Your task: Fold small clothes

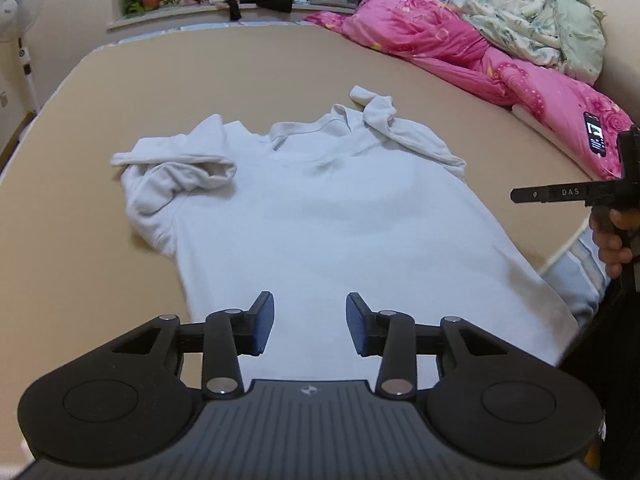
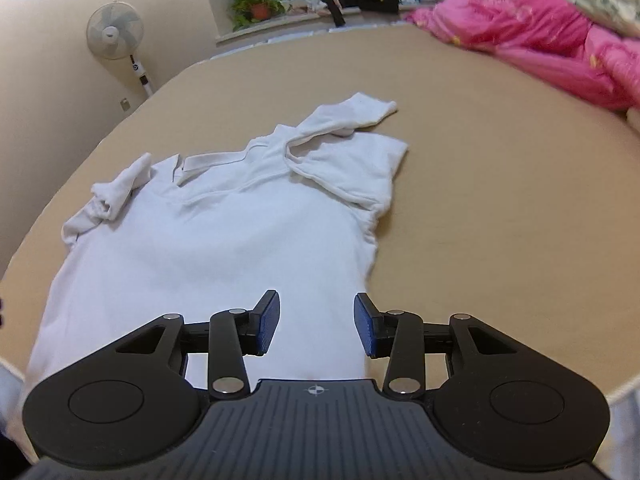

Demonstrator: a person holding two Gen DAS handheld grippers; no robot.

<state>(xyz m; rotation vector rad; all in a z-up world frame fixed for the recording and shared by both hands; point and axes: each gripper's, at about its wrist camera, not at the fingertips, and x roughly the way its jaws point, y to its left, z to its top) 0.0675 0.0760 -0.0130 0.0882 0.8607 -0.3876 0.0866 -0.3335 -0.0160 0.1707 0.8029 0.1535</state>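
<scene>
The white polo shirt (image 1: 320, 216) lies spread flat on the tan bed (image 1: 120, 92), collar toward the top of the frame and hem toward the bottom edge, where it runs under both cameras. In the left wrist view, the sleeve at the left of the frame is bunched and folded onto the shirt body; the sleeve at upper centre is twisted beside the collar.

The left claw (image 1: 310, 324) stands partly open above the lower part of the shirt. Nothing sits between its blue pads (image 1: 264, 328), and the pads do not press the fabric. The right claw (image 2: 317, 326) is likewise partly open and holds nothing, placed over the shirt's lower right edge in the right wrist view.

At the right edge of the left wrist view, a hand (image 1: 612, 240) grips the handle of the other tool.

A pink quilt (image 1: 460, 48) and a pale floral blanket (image 1: 536, 20) are heaped at the upper right of the bed. A phone (image 1: 595, 133) rests on the quilt. A standing fan (image 2: 115, 32) and a potted plant (image 2: 259, 6) occupy the upper part of the right wrist view.
</scene>
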